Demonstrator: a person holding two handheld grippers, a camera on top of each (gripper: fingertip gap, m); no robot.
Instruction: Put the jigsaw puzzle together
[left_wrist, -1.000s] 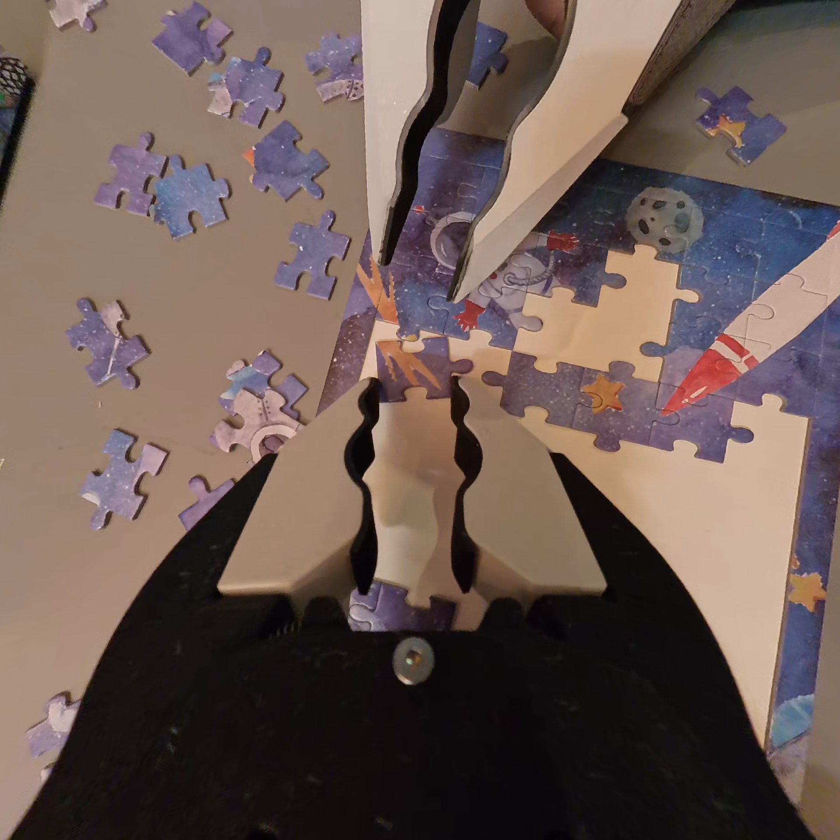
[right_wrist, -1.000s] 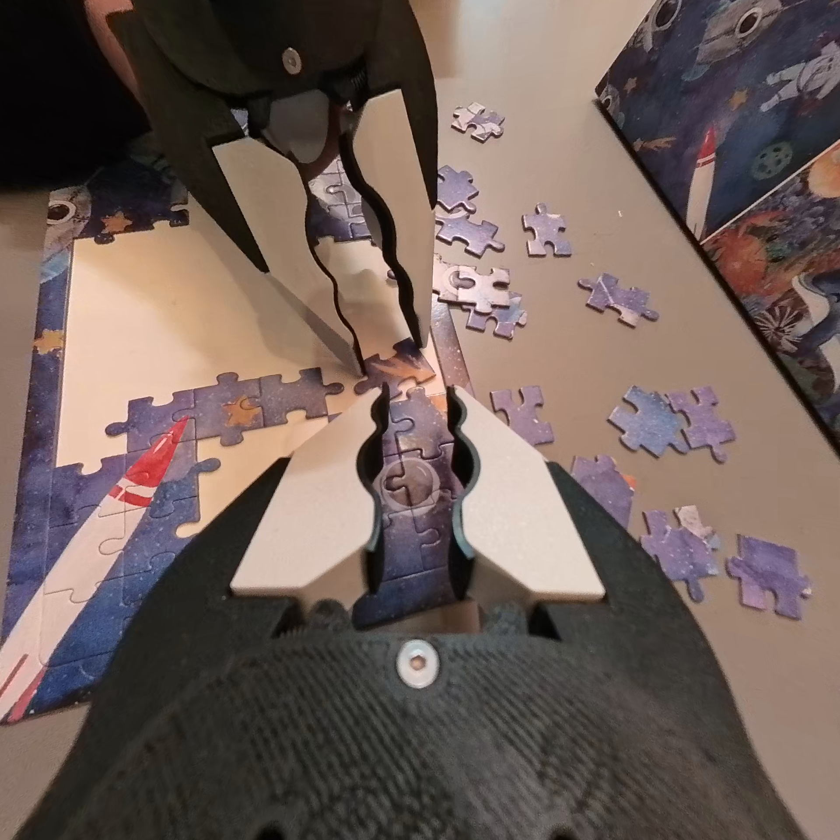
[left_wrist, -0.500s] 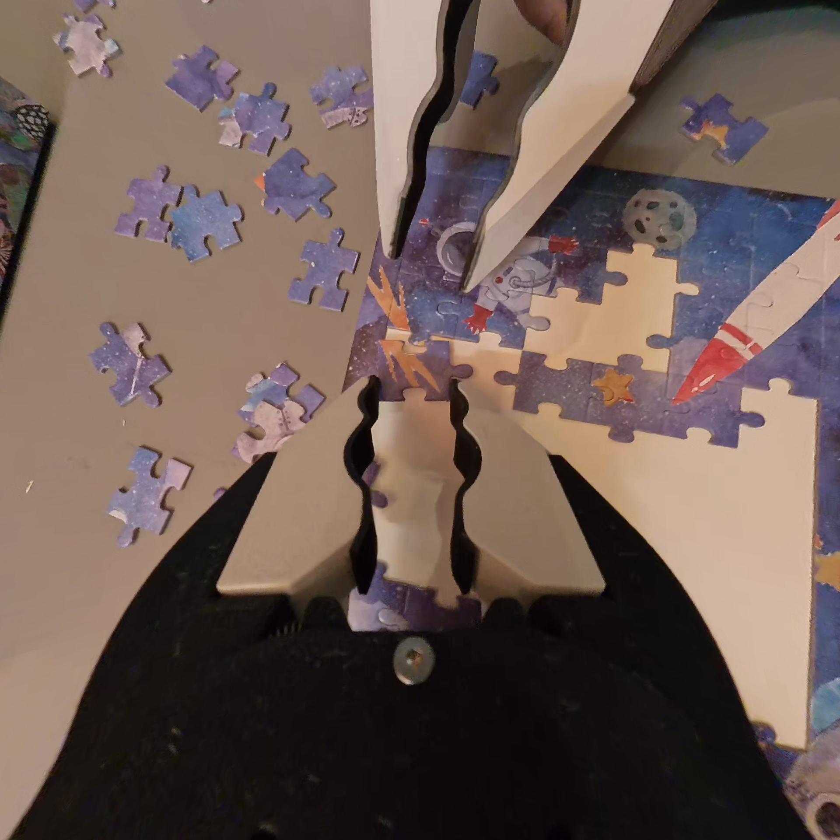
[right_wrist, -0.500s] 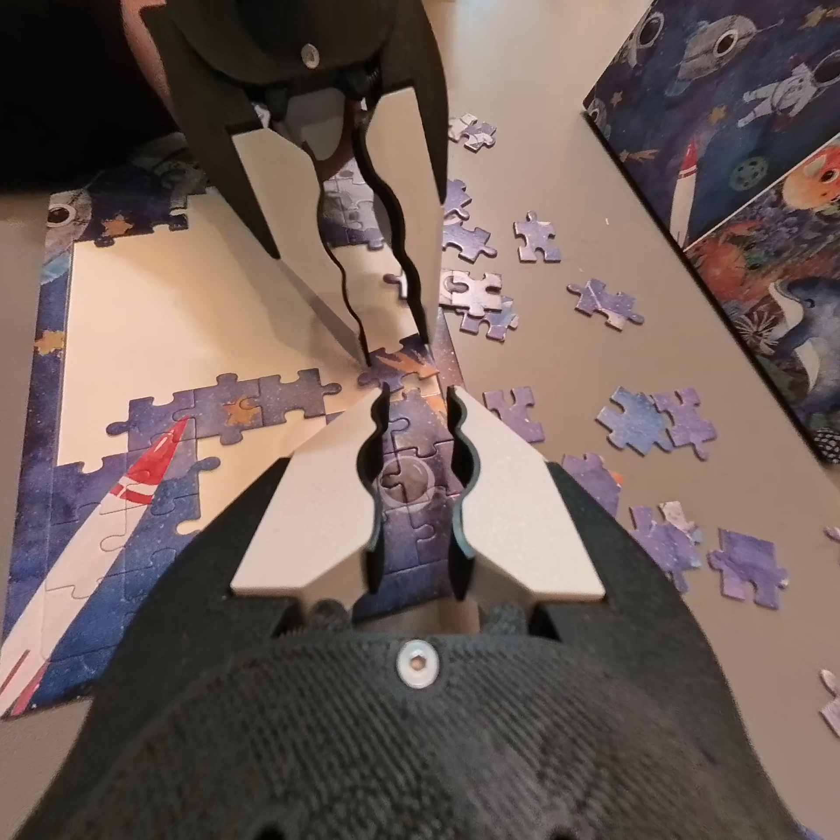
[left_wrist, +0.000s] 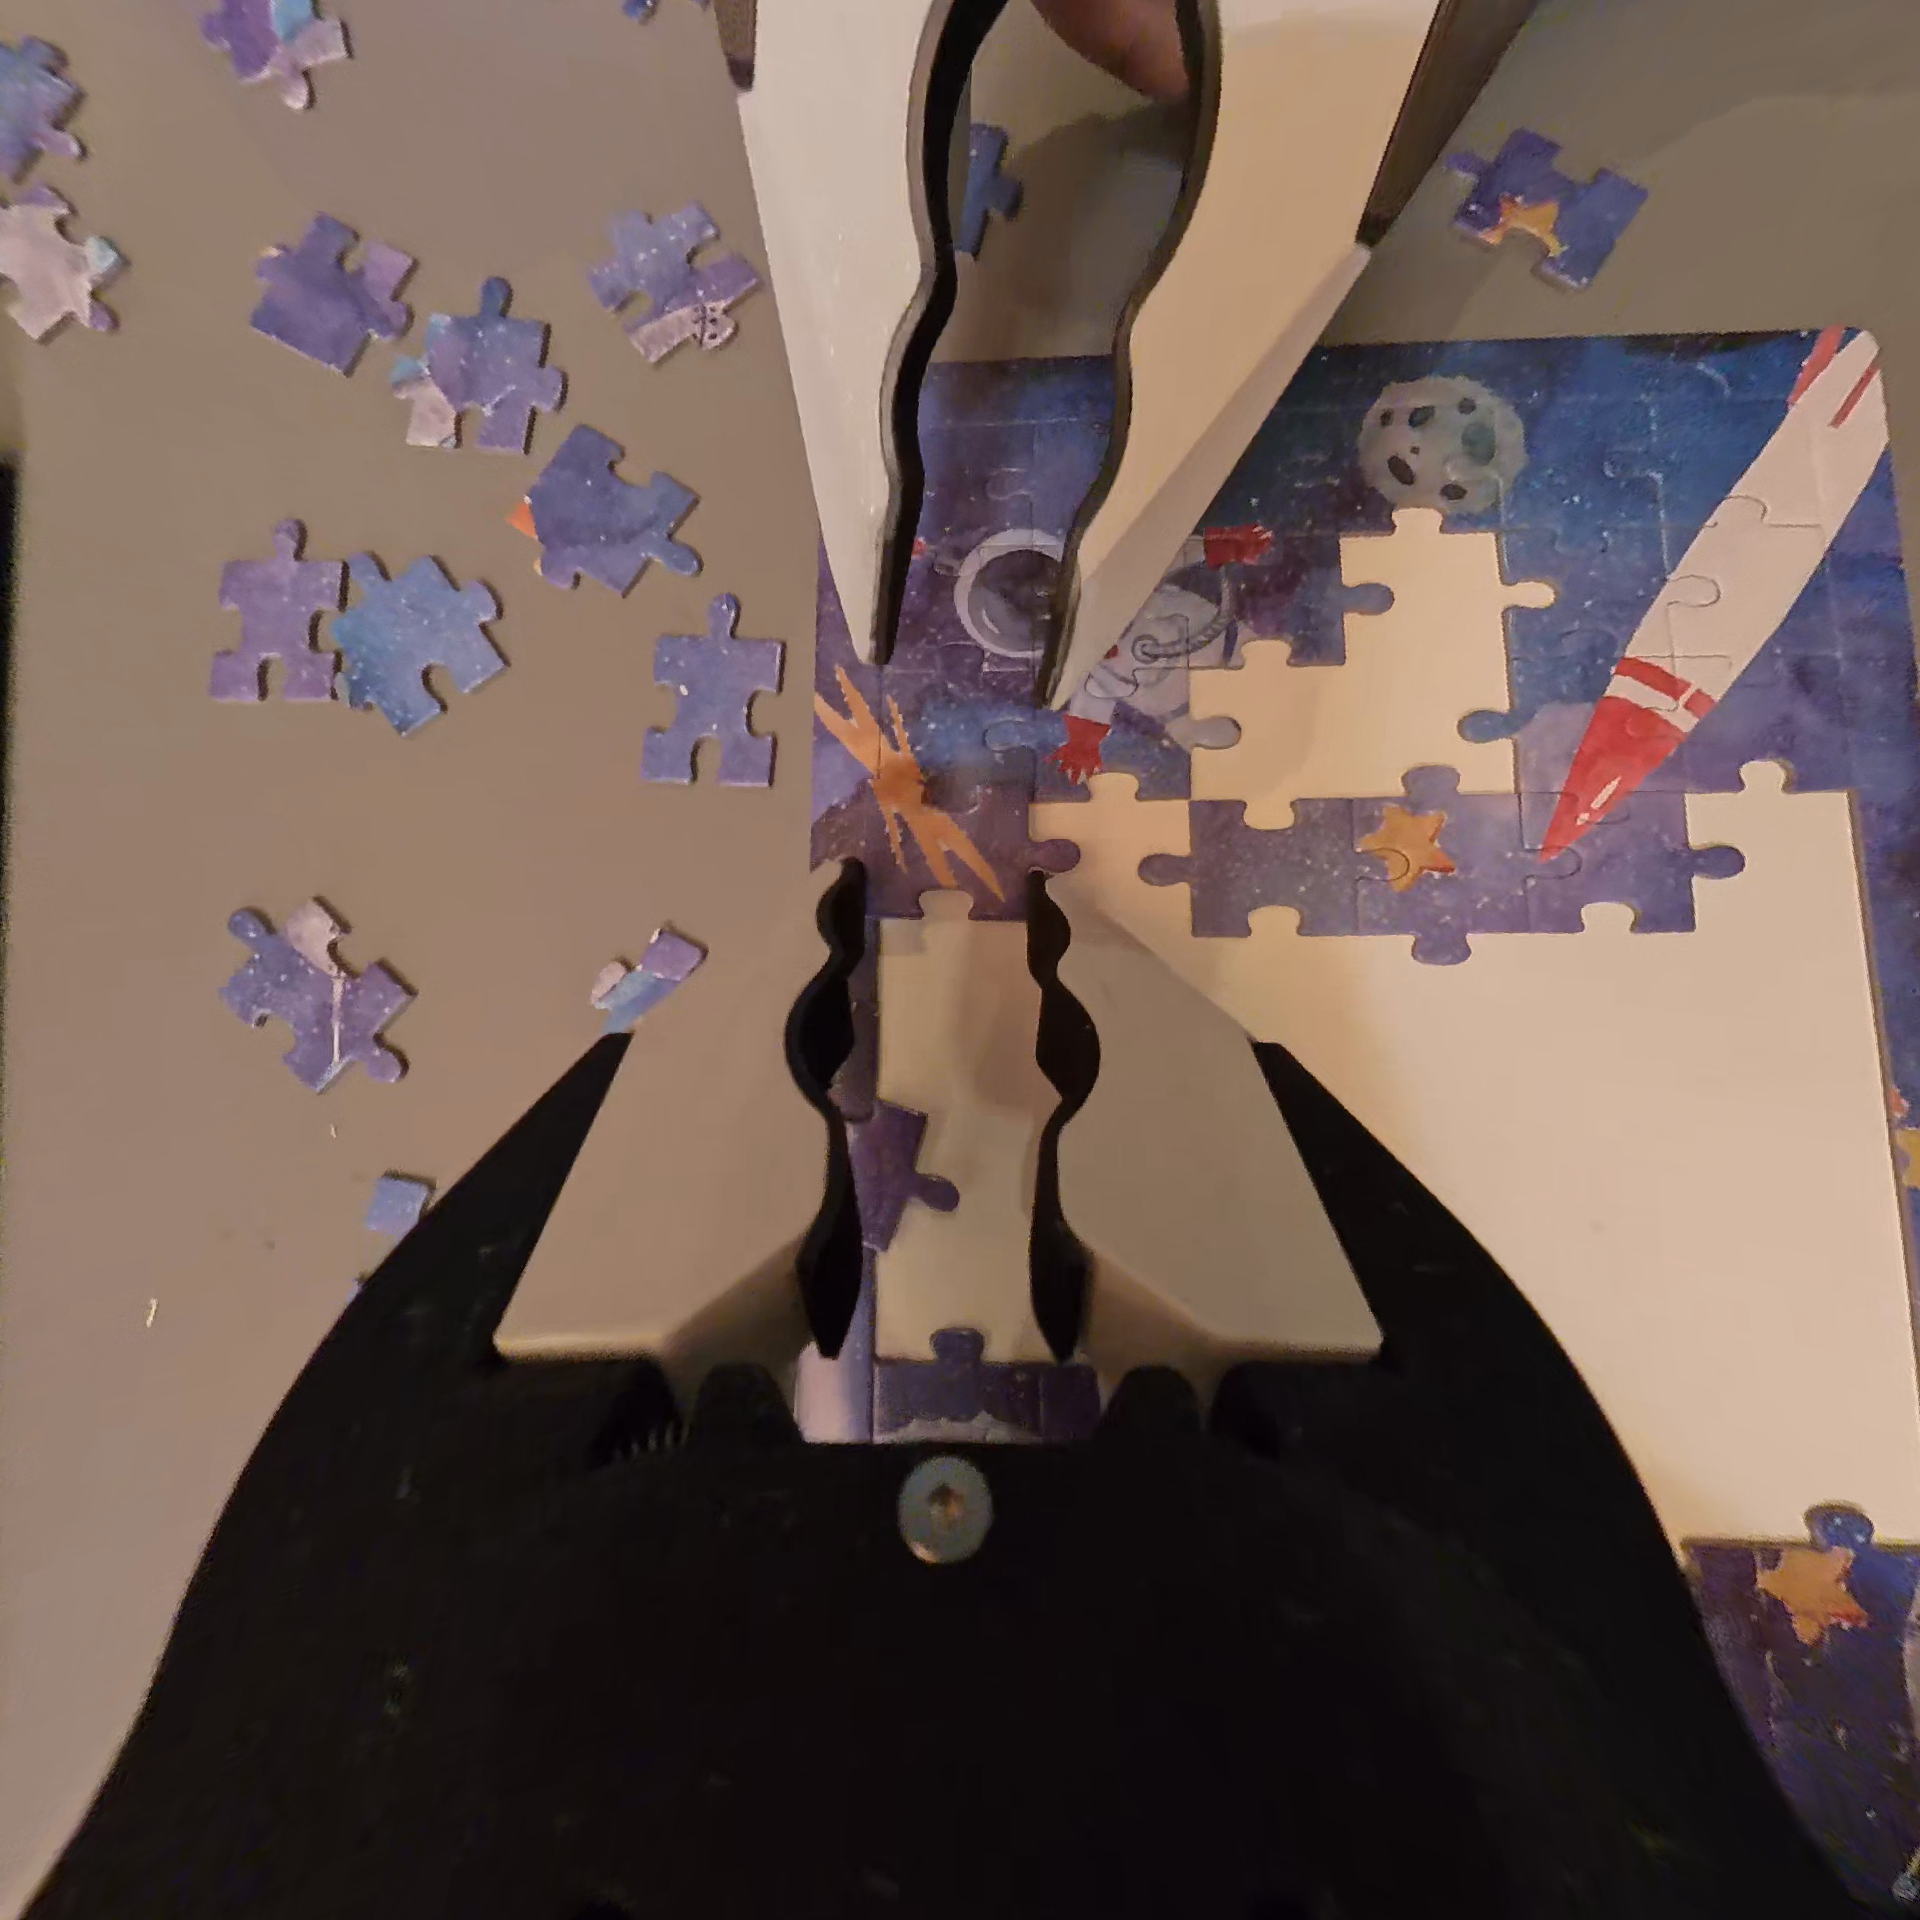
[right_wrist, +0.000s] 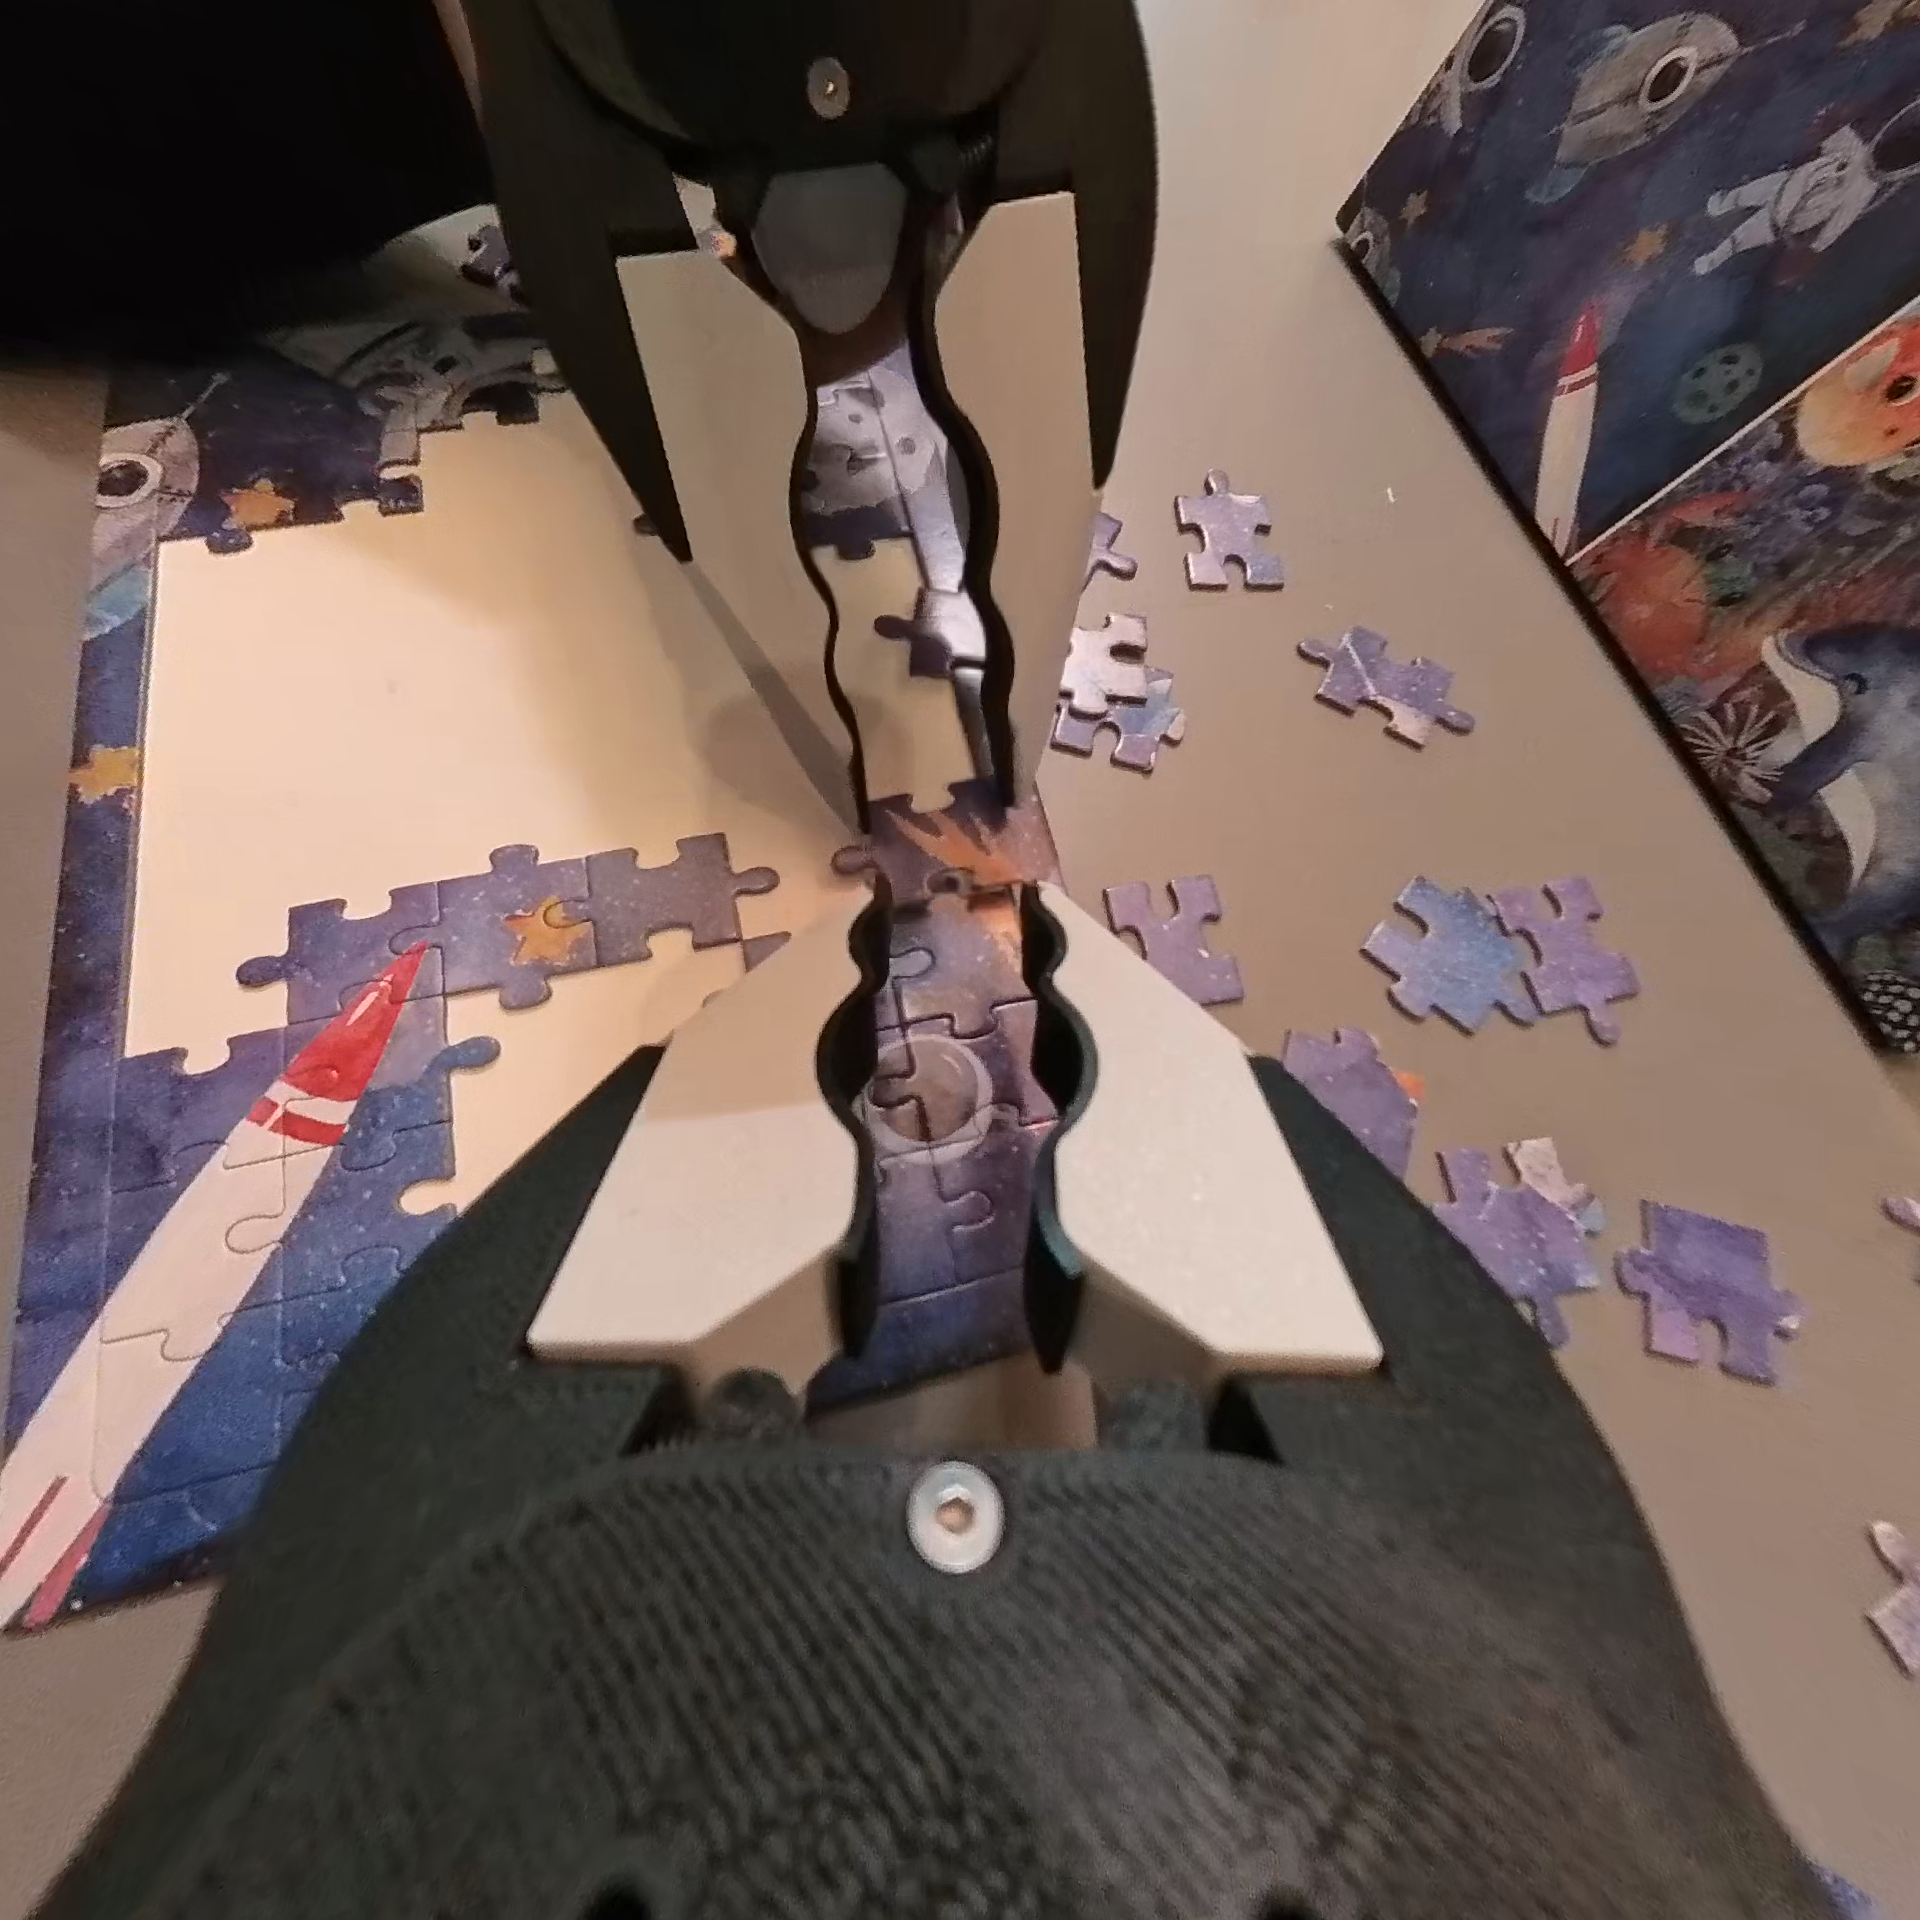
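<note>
Left wrist view: left gripper (left_wrist: 940, 883) part open, tips at the near edge of the comet piece (left_wrist: 925, 821) seated at the puzzle's (left_wrist: 1558, 1091) left border; grip uncertain. Right gripper (left_wrist: 966, 675) part open, tips resting on assembled pieces just beyond. Loose pieces (left_wrist: 416, 644) lie on worktop (left_wrist: 312, 1195) left of the puzzle.

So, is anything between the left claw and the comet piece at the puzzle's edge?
Nothing visible: the left claw has its tips at the near corners of the comet piece. The right claw is beyond it, at the astronaut helmet.
</note>
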